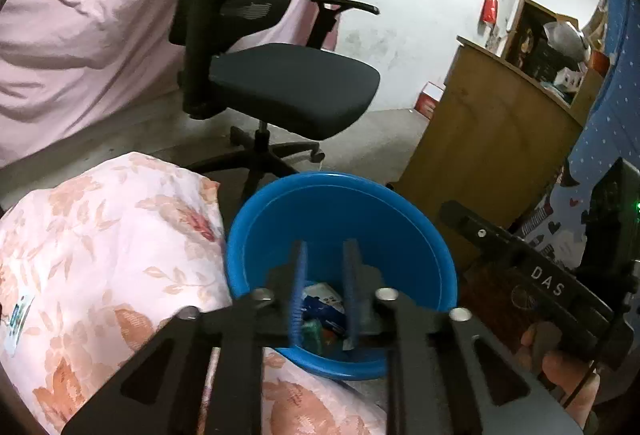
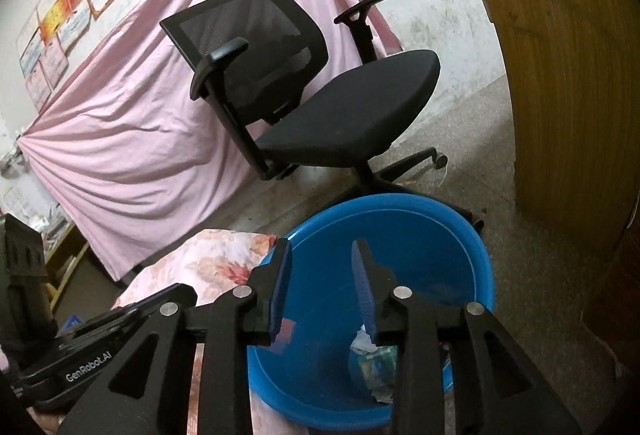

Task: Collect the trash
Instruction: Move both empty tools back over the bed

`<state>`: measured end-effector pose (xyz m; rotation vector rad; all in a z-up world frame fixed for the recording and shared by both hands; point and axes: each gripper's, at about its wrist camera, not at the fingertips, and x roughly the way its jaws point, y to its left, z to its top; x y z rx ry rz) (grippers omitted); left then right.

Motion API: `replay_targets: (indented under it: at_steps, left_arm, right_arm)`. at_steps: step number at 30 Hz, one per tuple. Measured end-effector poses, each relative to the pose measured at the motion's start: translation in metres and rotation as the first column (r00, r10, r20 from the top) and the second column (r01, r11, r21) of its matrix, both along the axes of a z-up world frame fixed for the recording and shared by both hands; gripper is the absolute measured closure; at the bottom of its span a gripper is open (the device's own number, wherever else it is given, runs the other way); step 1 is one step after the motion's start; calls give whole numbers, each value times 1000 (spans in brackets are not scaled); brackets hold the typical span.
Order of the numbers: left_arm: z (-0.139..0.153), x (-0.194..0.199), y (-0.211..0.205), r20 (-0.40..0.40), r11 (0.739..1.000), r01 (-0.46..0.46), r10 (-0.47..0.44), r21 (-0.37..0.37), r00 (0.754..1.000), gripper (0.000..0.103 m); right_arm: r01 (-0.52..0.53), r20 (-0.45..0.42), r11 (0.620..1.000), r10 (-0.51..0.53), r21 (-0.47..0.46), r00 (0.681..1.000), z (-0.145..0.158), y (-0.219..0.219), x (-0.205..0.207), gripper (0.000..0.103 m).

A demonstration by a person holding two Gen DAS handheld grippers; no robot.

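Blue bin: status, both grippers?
Left gripper and right gripper open, empty, over blue bin. Trash inside. Nothing blocking.

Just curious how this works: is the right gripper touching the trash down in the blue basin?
Apart. In the right wrist view the right gripper hangs open, nothing between its fingers, above the trash in the blue basin.
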<state>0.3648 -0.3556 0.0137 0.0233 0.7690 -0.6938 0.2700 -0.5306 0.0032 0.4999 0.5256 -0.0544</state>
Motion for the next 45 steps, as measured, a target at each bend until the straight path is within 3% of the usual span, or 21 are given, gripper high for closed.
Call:
replay_targets:
  at_steps: [3, 5, 7, 9, 11, 13, 14, 15, 18, 20, 28, 32, 40, 45]
  left_arm:
    - [5, -2, 14, 16, 999, -38, 39, -29, 999, 72]
    - [9, -3, 24, 28, 997, -63, 64, -42, 998, 70]
    - [16, -4, 35, 47, 995, -89, 92, -52, 995, 63]
    - [25, -7, 49, 80, 990, -124, 129, -67, 988, 51]
    - [33, -10, 62, 112, 985, -154, 162, -82, 980, 45]
    - [40, -14, 77, 142, 978, -187, 199, -96, 970, 30]
    - [44, -16, 85, 158, 973, -207, 221, -103, 962, 15]
    - [48, -19, 97, 187, 964, -239, 258, -117, 948, 8]
    - [55, -29, 128, 253, 936, -312, 346, -164, 903, 3]
    - [58, -32, 148, 278, 916, -355, 395, -184, 876, 2]
    - [63, -50, 230, 357, 834, -499, 551, -235, 754, 2]
    - [62, -60, 261, 397, 807, -541, 589, -238, 704, 2]
    - [46, -77, 305, 445, 771, -601, 624, -214, 642, 2]
    - [30, -84, 320, 460, 758, -622, 631, -196, 624, 2]
  right_arm:
    - [-2, 21, 1000, 2, -1, 1000, 5, 2, 1, 72]
    - [-8, 47, 1000, 9, -15, 999, 11, 6, -1, 64]
    - [-12, 78, 999, 15, -34, 997, 17, 12, -3, 49]
    - [-16, 100, 998, 21, -55, 995, 23, 18, -3, 49]
    - [-23, 132, 997, 33, -80, 991, 31, 27, -4, 43]
    - [-25, 160, 995, 40, -99, 986, 37, 37, -4, 27]
    - [-30, 184, 994, 50, -109, 982, 40, 43, -4, 24]
    - [-36, 195, 993, 58, -114, 979, 43, 48, -4, 21]
    - [-67, 240, 987, 101, -147, 965, 52, 69, -1, 11]
    - [-81, 276, 982, 128, -173, 953, 57, 85, -1, 0]
    - [-137, 380, 955, 232, -262, 895, 72, 148, -1, 0]
    - [-153, 415, 941, 274, -300, 868, 74, 180, 1, 0]
    - [-211, 393, 902, 361, -375, 846, 65, 234, 10, 0]
    - [-260, 361, 869, 423, -420, 831, 55, 260, 12, 0]
